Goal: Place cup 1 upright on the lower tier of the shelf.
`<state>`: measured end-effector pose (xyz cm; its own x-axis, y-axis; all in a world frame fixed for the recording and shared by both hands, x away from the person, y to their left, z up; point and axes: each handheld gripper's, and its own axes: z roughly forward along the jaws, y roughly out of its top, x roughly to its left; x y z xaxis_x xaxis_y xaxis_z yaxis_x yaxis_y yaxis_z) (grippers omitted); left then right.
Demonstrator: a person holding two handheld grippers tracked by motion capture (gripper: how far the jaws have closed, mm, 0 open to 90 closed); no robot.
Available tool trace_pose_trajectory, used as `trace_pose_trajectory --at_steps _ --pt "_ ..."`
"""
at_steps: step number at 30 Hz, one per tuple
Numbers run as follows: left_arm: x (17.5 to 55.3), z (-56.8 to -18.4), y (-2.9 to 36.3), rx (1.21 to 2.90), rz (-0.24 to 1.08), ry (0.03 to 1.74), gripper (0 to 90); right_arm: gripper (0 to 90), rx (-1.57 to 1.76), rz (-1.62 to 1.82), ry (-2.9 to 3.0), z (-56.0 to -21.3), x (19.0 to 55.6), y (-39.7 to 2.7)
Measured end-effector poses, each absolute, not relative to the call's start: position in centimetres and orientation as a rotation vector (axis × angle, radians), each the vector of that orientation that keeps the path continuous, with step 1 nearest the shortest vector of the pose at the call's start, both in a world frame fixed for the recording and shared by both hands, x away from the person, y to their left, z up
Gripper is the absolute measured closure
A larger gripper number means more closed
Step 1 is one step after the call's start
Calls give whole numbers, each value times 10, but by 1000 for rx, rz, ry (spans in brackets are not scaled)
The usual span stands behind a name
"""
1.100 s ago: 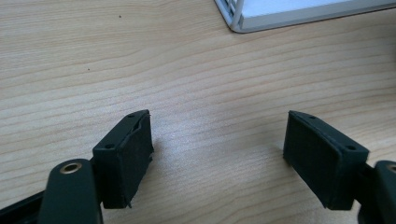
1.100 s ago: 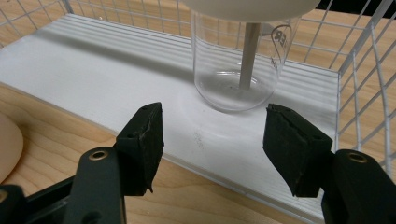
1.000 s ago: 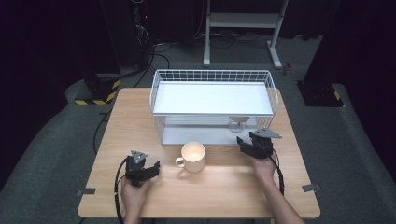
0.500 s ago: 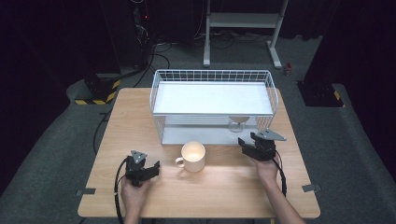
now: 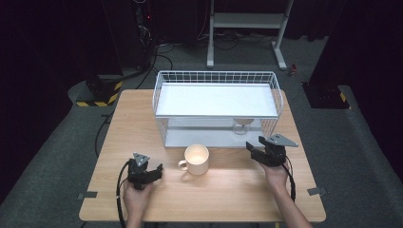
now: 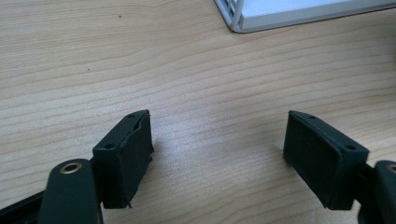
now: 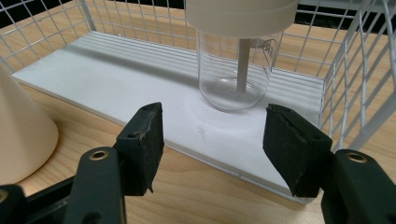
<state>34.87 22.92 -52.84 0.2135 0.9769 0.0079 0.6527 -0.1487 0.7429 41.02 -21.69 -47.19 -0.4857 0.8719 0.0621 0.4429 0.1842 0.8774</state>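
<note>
Pale wood-grain table [image 5: 142, 123] runs under both my tools, smooth and matte, with dark grey carpet and black gloom around it. Nearest me, my left gripper [image 5: 151, 172] sits low on the bare boards, its blocky black rubber pads standing apart with nothing but wood between them. My right gripper [image 5: 254, 151] rests at the table's right side, jaws likewise apart and empty, aimed at the rack's lower shelf. Between the two tools stands a cream mug [image 5: 196, 159], glossy and round, handle towards my left; in the right gripper view only its curved flank [image 7: 23, 135] shows, cut off at the edge. I cannot see into it well enough to say what it holds. Just beyond is a white wire rack [image 5: 216, 76] with two flat white shelves. On the lower shelf, near its right end, stands a clear jar [image 7: 233, 74] with a broad cream lid and a pale stem inside; the lid's top is cropped, and from above the jar is mostly hidden under the upper shelf.
</note>
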Motion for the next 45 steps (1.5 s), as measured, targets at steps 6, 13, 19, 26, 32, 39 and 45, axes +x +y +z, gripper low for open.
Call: trace_pose_trajectory --at_steps 6,13,19,26,32,39,45 --pt "349 -528 229 1878 680 1506 241 382 1230 1253 2008 -471 406 -221" --pt "349 -528 229 1878 679 1507 241 381 1220 1272 2002 -469 398 -229" --pt "349 -528 229 1878 679 1508 241 380 1226 1284 1999 -468 394 -232" --pt "349 -528 229 1879 680 1506 241 370 1206 1298 1998 -467 388 -234" --pt "349 -528 229 1878 679 1508 241 363 1200 1318 1996 -466 382 -236" --pt "349 -528 229 1878 680 1508 241 356 1154 1270 2008 -466 375 -235" --pt "349 -528 229 1879 680 1507 241 354 1157 1276 2010 -467 370 -235"
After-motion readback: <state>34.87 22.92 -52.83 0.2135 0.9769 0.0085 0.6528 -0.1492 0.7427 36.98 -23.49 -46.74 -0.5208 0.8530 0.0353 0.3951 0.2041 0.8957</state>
